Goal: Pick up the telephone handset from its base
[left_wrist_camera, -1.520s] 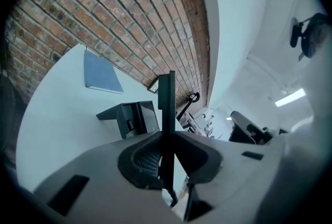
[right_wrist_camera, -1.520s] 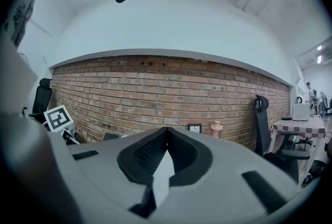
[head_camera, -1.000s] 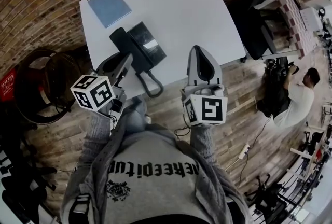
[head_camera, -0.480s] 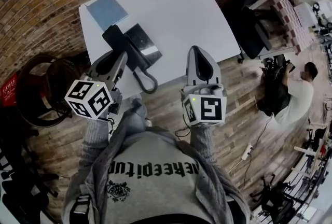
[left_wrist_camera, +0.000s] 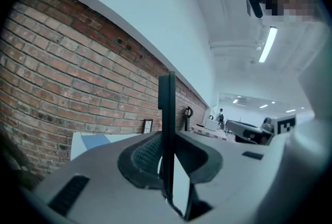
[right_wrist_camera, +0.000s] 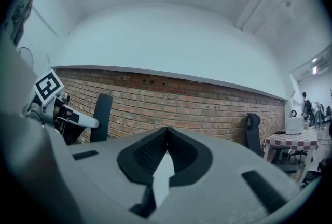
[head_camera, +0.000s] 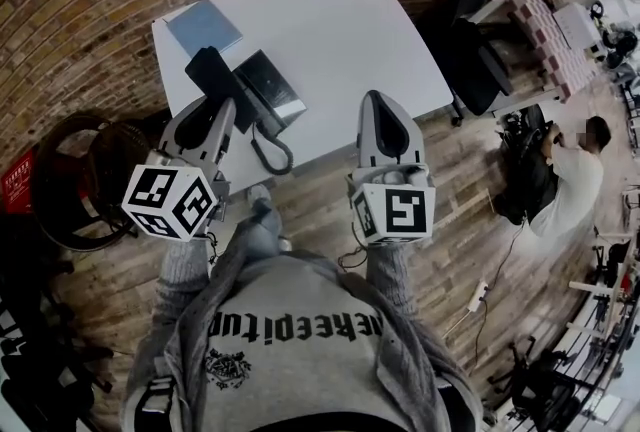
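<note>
The left gripper is clamping the black telephone handset between its jaws. In the left gripper view the handset is standing upright and edge-on between the ribbed pads, against the brick wall. It is hanging over the left part of the black telephone base, which is sitting near the front edge of the white table. The black coiled cord is looping down past that edge. The right gripper is hovering beside the table with its jaws together and nothing between them. A blue notebook is lying behind the phone.
</note>
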{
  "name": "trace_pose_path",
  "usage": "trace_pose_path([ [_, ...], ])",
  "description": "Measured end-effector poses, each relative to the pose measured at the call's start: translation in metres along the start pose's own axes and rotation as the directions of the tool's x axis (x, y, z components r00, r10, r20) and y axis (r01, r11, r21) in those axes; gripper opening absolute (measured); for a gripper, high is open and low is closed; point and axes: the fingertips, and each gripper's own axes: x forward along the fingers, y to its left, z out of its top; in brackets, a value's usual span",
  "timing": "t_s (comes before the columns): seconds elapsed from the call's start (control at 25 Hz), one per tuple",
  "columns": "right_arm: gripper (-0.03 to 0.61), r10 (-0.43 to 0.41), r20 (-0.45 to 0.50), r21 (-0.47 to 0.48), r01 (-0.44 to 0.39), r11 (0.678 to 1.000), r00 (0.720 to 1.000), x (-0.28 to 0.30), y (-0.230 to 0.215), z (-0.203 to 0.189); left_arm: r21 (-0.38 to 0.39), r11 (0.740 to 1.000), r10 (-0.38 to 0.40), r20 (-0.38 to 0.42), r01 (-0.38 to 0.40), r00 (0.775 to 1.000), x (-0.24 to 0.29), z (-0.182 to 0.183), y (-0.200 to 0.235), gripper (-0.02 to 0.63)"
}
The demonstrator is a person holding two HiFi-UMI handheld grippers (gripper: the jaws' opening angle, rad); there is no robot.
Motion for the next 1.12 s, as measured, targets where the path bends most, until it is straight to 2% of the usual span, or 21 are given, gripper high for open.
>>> trace_pose_path([
  [0.76, 0.003, -0.024, 0.022, -0.034, 0.025, 0.999, 0.999, -0.055, 0.004, 0.024, 0.116, 0.989, 0.075, 0.125, -0.090, 0.989, -0.050, 0.034, -0.029, 0.069],
  [1.12, 0.003, -0.030, 0.031, -0.046, 0.031, 0.998, 0.999, -0.084, 0.010, 0.031, 0.126, 0.985, 0.101, 0.161, -0.122, 0.982, -0.079, 0.036, -0.041, 0.069],
])
